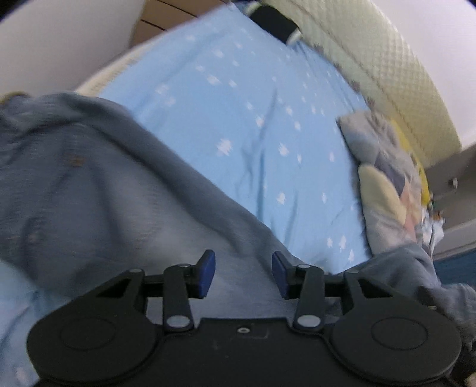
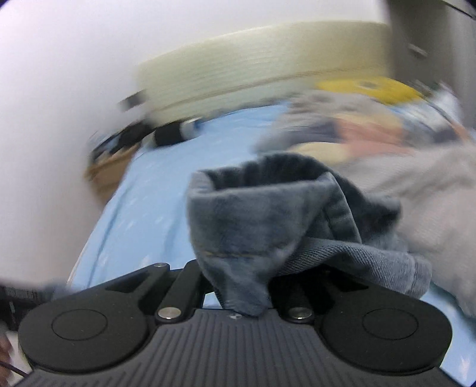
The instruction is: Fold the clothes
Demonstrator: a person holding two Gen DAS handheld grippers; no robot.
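- On the bed (image 1: 253, 98), across its star-print blue sheet, my left gripper (image 1: 243, 274) hovers over the grey-blue jeans (image 1: 89, 184), fingers (image 1: 206, 272) spread and empty.
- My right gripper (image 2: 241, 285) is clenched on a bunched fold of the jeans (image 2: 261, 226), its fingers buried in cloth.
- Beyond lies a patterned pillow (image 1: 383, 178).

- A light blue bedsheet (image 1: 238, 98) with small white prints covers the bed.
- A patterned pillow (image 1: 383, 181) in grey, cream and yellow lies at the bed's right edge, just below a quilted cream headboard (image 1: 386, 53).
- A black object (image 1: 273, 20) sits at the bed's far edge.
- A brown wooden floor (image 1: 154, 20) shows beyond the far left corner.
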